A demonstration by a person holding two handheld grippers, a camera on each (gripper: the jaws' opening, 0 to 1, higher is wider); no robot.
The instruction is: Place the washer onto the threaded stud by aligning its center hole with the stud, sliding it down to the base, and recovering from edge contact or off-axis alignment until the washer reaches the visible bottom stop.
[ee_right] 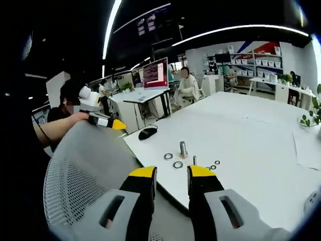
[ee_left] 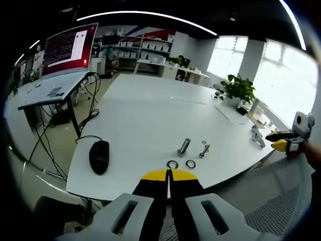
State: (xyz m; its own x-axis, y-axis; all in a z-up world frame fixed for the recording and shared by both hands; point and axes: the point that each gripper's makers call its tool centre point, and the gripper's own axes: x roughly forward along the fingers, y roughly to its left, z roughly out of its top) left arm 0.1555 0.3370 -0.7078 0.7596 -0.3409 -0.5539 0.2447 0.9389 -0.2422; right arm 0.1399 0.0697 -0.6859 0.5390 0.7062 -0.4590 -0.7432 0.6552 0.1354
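Note:
Near the front edge of the white table [ee_left: 150, 115] a thick threaded stud [ee_left: 184, 146] stands upright, with a thinner bolt [ee_left: 204, 150] beside it. Two washers [ee_left: 172, 164] [ee_left: 190, 163] lie flat in front of them. My left gripper [ee_left: 168, 174] hovers off the table edge, shut and holding nothing. In the right gripper view the stud [ee_right: 183, 148] rises behind the two washers [ee_right: 168, 156] [ee_right: 178, 164]. My right gripper [ee_right: 172, 173] is open and empty, short of the table edge. The other gripper [ee_right: 108, 122] enters from the left, held by a hand.
A black mouse [ee_left: 99, 156] lies left of the parts. Small washers [ee_right: 213, 166] sit right of the thin bolt. A mesh chair back [ee_right: 85, 165] is under my right gripper. A potted plant [ee_left: 238, 89] stands far right, and a monitor [ee_left: 67, 47] on a side desk.

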